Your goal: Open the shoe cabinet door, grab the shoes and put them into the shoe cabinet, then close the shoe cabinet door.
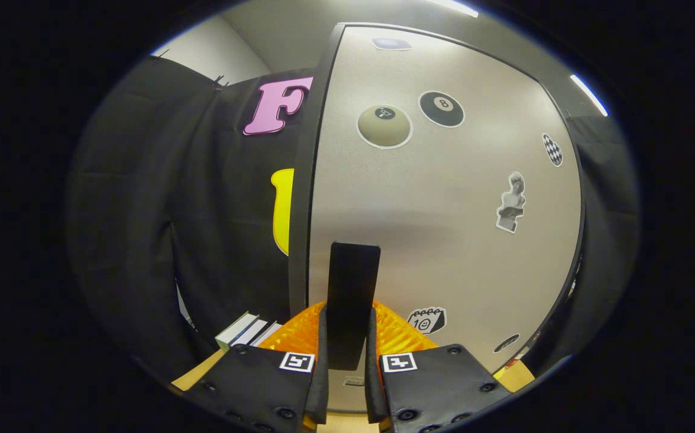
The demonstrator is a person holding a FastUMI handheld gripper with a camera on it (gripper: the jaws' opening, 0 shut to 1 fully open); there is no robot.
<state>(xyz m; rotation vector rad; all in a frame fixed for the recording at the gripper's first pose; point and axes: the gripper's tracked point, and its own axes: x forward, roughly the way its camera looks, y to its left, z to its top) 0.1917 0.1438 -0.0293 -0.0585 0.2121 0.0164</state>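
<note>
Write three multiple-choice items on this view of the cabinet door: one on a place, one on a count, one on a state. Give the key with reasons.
1. Where is the black upright bar handle of the pale grey cabinet door?
A. between the gripper's jaws
B. far beyond them
C. above the stickers

2. How many round billiard-ball stickers are on the door?
A. none
B. two
C. five

3. How does the gripper stand?
A. wide open, away from the door
B. shut on the handle
C. holding a shoe

Key: 1 A, the bar rises from the gap between the jaws. 2 B, a beige ball sticker and a black eight-ball sticker sit side by side. 3 B, both jaws press the bar's sides.
</note>
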